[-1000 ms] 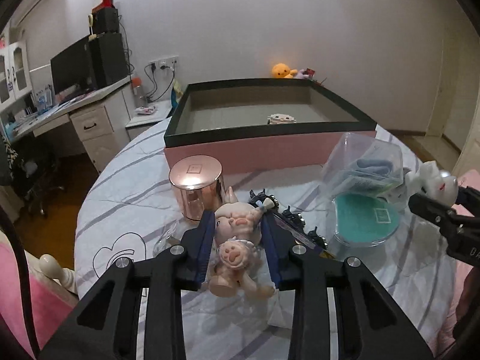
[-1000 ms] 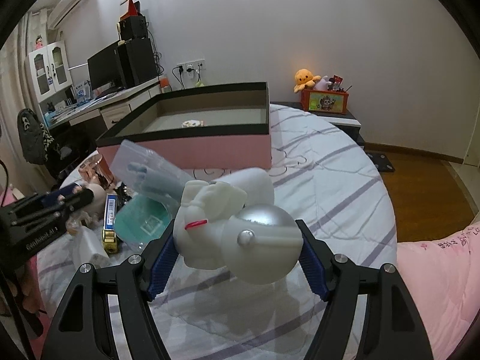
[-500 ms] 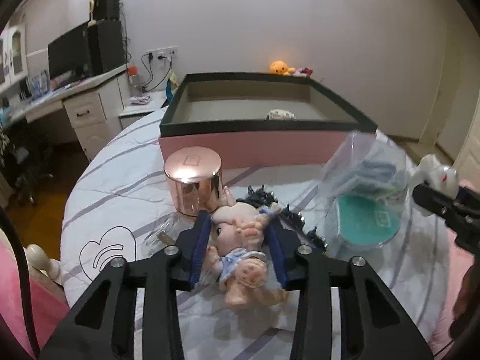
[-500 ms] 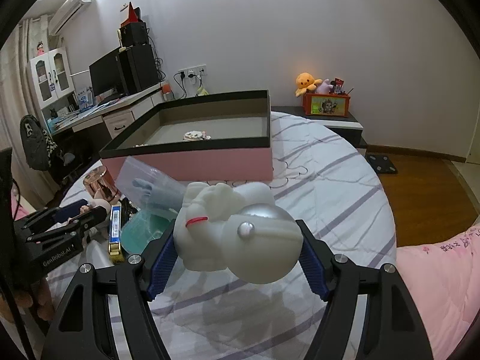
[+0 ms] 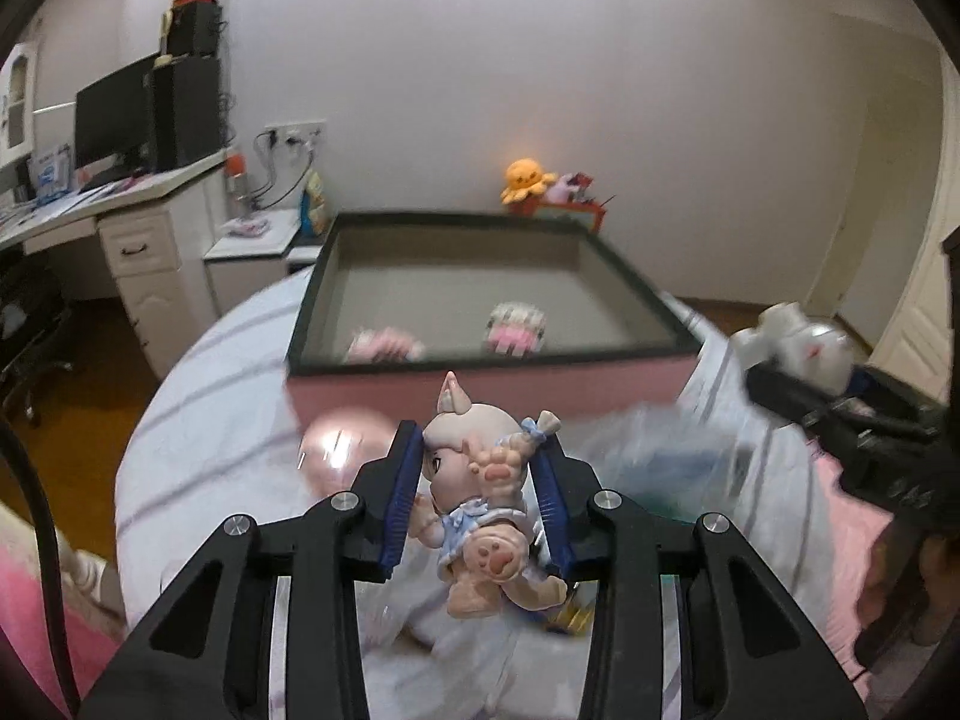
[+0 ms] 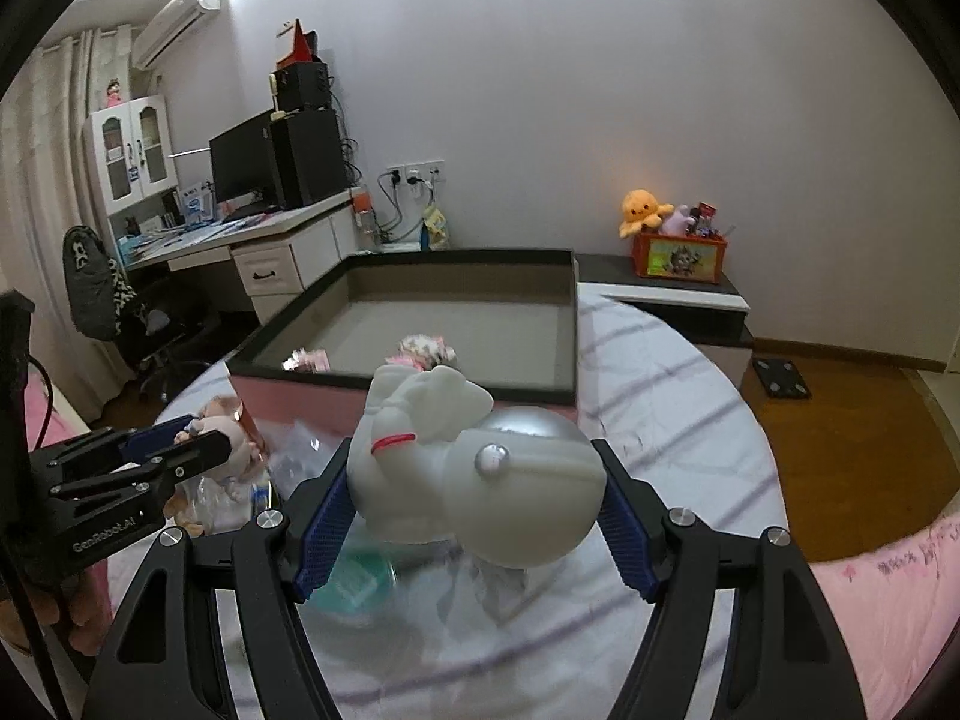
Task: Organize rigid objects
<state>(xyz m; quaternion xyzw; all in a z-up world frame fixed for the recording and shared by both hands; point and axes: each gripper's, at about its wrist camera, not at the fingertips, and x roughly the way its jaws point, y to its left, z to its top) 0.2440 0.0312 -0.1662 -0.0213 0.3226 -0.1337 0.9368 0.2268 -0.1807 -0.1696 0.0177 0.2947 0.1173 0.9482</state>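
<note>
Two small pink-and-white toys (image 5: 517, 329) already lie in the pink box (image 5: 492, 393), while the left gripper (image 5: 477, 501) clamps a piglet figurine (image 5: 480, 498) and the right gripper (image 6: 474, 510) grips a white astronaut figure (image 6: 474, 480), both held above the bed short of the box. Left on the striped bedsheet (image 6: 672, 420) are a rose-gold tin (image 5: 336, 450), a clear plastic pouch (image 5: 660, 456) and smaller bits, all smeared by blur and partly hidden behind the fingers, so I cannot count them.

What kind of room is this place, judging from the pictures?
Most likely a home bedroom that also serves as a study: a desk with a monitor stands by the wall, an air conditioner hangs above, and a round bed with a striped sheet holds the toys.
</note>
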